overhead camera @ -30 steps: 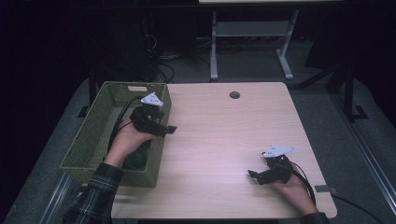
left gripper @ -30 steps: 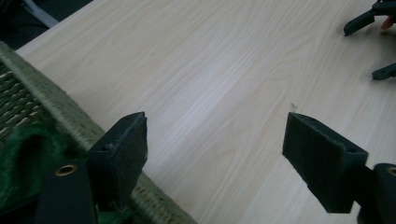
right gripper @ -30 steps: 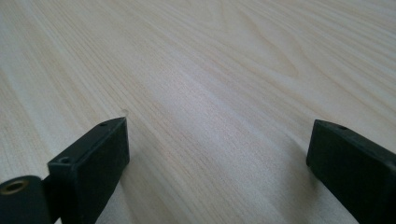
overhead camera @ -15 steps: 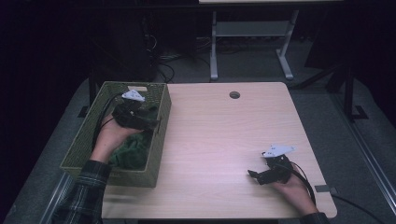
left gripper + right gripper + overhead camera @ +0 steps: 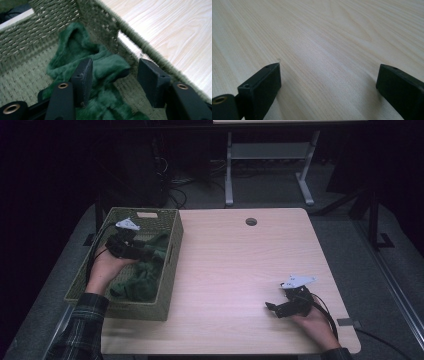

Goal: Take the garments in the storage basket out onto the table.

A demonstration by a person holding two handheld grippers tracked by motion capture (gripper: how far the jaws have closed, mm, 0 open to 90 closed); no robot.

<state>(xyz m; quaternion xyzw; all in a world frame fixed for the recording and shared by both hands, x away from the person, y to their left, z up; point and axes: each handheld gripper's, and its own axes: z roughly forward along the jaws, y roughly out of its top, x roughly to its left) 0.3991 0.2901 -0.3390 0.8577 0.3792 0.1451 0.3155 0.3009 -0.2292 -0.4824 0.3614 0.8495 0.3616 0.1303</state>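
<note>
A dark green fuzzy cloth [image 5: 142, 280] lies crumpled inside the woven olive basket [image 5: 173, 251] at the table's left edge. My left gripper [image 5: 144, 251] is down inside the basket, pointing right over the cloth. In the left gripper view its jaws have just been closing and still stand apart, with a fold of the cloth [image 5: 75, 50] between them; the left gripper [image 5: 115, 72] has a gap at the right pad [image 5: 152, 82], near the basket wall [image 5: 37, 22]. My right gripper [image 5: 274, 310] rests on the table [image 5: 240, 270] at the front right. It is the right gripper [image 5: 329, 75] standing open over bare wood.
The basket overhangs the table's left edge. A round cable hole [image 5: 251, 221] sits near the far edge of the light wood top. Beyond the table a white frame [image 5: 270, 152] stands on a dark floor with cables.
My left hand has moved left from the basket's right rim to deeper inside the basket, and its jaws stand narrower. The right hand has not moved.
</note>
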